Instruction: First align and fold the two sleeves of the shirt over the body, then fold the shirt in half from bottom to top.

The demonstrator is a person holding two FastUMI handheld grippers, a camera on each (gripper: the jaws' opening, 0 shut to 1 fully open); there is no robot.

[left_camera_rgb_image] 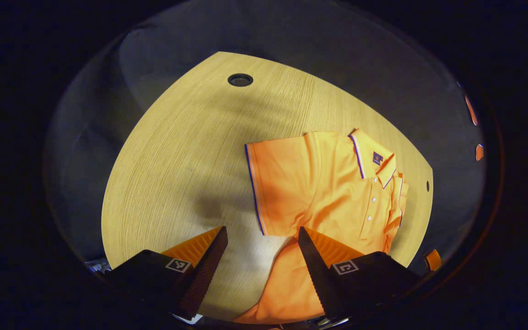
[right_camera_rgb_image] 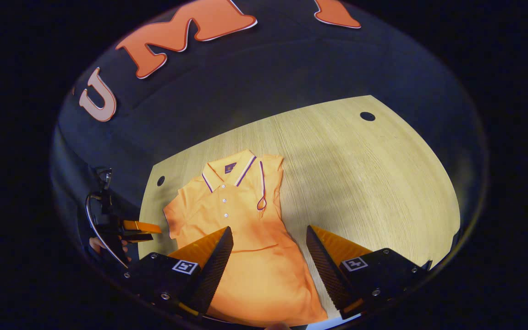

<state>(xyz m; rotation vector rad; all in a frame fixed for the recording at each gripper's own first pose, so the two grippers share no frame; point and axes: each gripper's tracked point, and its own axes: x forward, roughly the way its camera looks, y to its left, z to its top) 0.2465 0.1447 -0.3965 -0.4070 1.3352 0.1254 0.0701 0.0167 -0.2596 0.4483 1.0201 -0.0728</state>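
A: Shirt (right_camera_rgb_image: 245, 238) lies face up on the wooden table (right_camera_rgb_image: 360, 183), collar (right_camera_rgb_image: 229, 170) towards the far edge. One sleeve is already folded over the body; its trimmed cuff sits beside the placket. The other sleeve (left_camera_rgb_image: 277, 183) is still spread flat.

B: Claws?

A: Left gripper (left_camera_rgb_image: 262, 270) released, jaws wide, holding nothing, hovering just above the hem side of that spread sleeve. Right gripper (right_camera_rgb_image: 268, 270) also released and empty, over the lower body.

B: So the step is the second sleeve. My read: pinch at the cuff, one layer only, carry it across to match the first.

A: Agreed. Keep the shoulder line straight.

B: Room?

A: Plenty of bare table beyond the spread sleeve. The folded side looks close to the table edge, near a small grommet hole (left_camera_rgb_image: 427, 185).
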